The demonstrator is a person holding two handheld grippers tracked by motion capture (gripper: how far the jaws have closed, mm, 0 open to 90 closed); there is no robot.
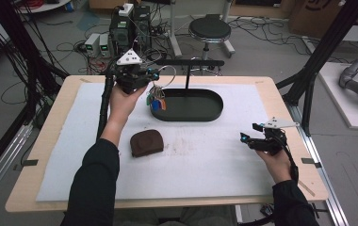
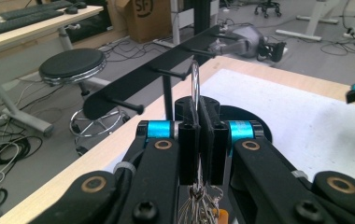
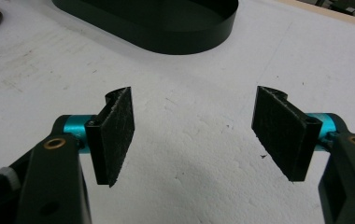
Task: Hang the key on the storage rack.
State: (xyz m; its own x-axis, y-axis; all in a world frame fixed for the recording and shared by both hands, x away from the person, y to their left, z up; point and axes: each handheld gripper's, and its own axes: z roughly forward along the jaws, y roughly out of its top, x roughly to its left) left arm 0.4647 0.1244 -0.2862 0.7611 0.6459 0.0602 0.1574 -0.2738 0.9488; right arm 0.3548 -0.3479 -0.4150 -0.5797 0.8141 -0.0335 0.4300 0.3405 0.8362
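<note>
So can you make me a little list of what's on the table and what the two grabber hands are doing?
left gripper: shut on the key ring, lifted near the rack
keys: hanging under the ring, coloured tags
rack: black bar with pegs, on a post above the tray
tray: black oval, behind the pouch
pouch: brown, lying on the white mat
right gripper: open, holds nothing, low over the mat

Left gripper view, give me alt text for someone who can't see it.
The left gripper is shut on a metal key ring that stands up from its pads, keys dangling below. Ahead is a black rack with pegs, rising from the table.
</note>
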